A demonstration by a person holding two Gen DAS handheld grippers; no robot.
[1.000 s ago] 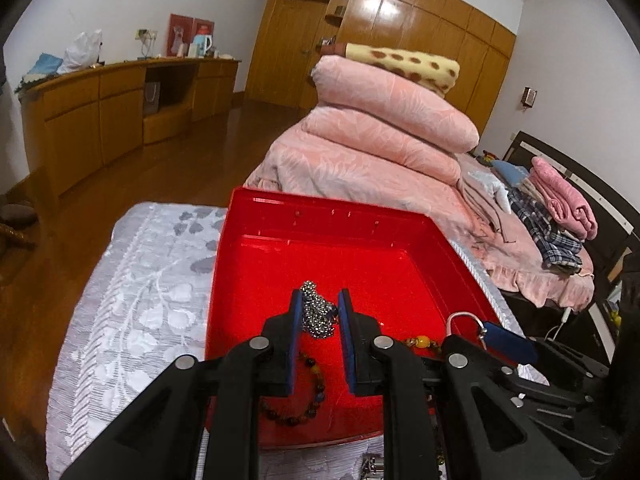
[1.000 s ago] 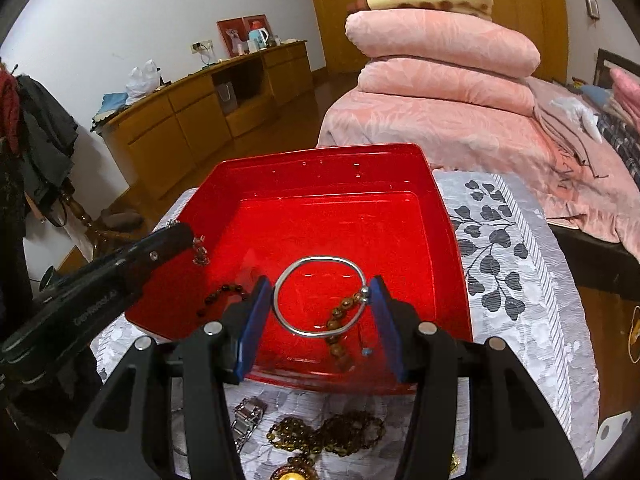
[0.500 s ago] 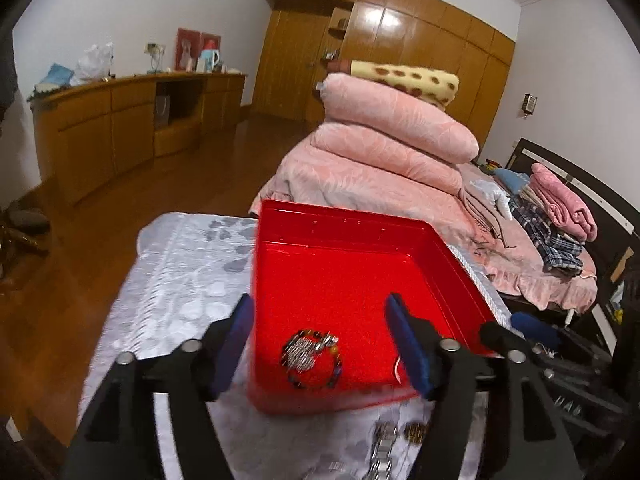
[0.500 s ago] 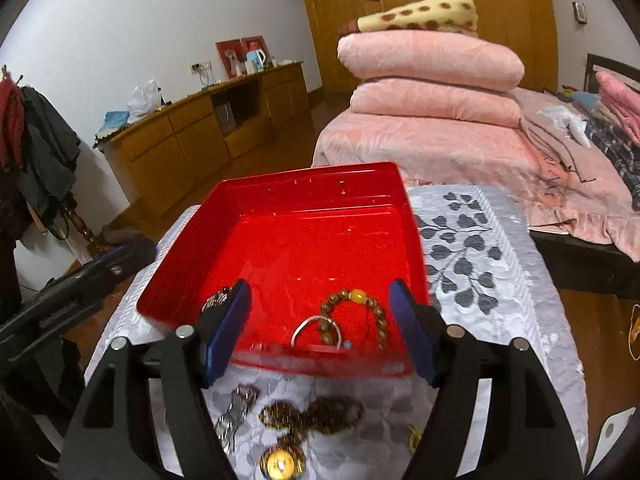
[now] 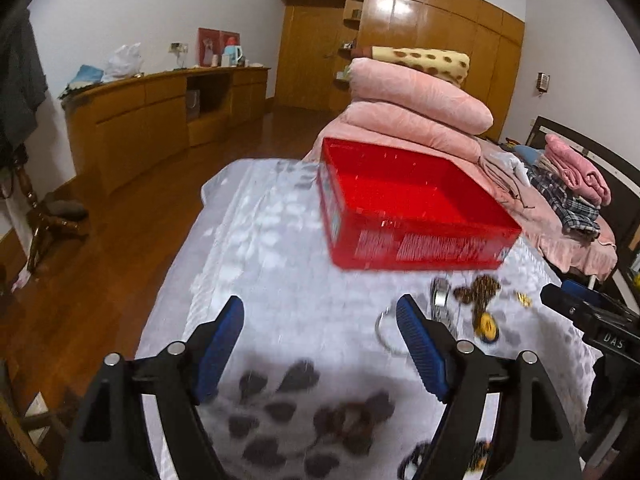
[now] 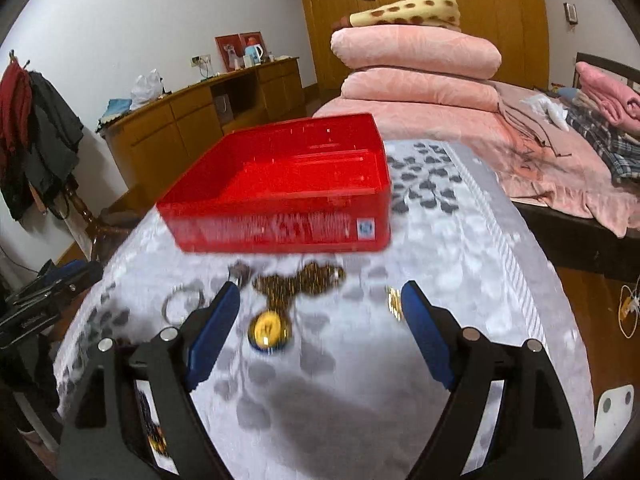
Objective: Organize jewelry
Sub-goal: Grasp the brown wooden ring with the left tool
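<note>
A red tray (image 5: pixel 416 248) (image 6: pixel 280 232) stands on the grey leaf-patterned cloth; its inside is hidden from here. In front of it lie a brown bead necklace (image 6: pixel 300 280) (image 5: pixel 478 290) with a yellow pendant (image 6: pixel 269 330) (image 5: pixel 487 325), a silver bangle (image 6: pixel 182 304) (image 5: pixel 386 330), a metal watch (image 6: pixel 239 271) (image 5: pixel 440 296) and a small gold piece (image 6: pixel 394 302) (image 5: pixel 523 300). My left gripper (image 5: pixel 320 316) is open and empty above bare cloth, left of the bangle. My right gripper (image 6: pixel 320 300) is open and empty, its fingers either side of the necklace and pendant.
The cloth-covered table (image 5: pixel 260 280) drops off to a wooden floor on the left. A bed with pink quilts (image 6: pixel 416 72) stands behind and to the right. A wooden sideboard (image 5: pixel 160 120) lines the far wall. More jewelry (image 5: pixel 416 460) lies at the near edge.
Both grippers opened and dropped a silver chain and a silver bangle into the tray, then pulled back and down. They now hang low in front of the tray over the loose jewelry.
</note>
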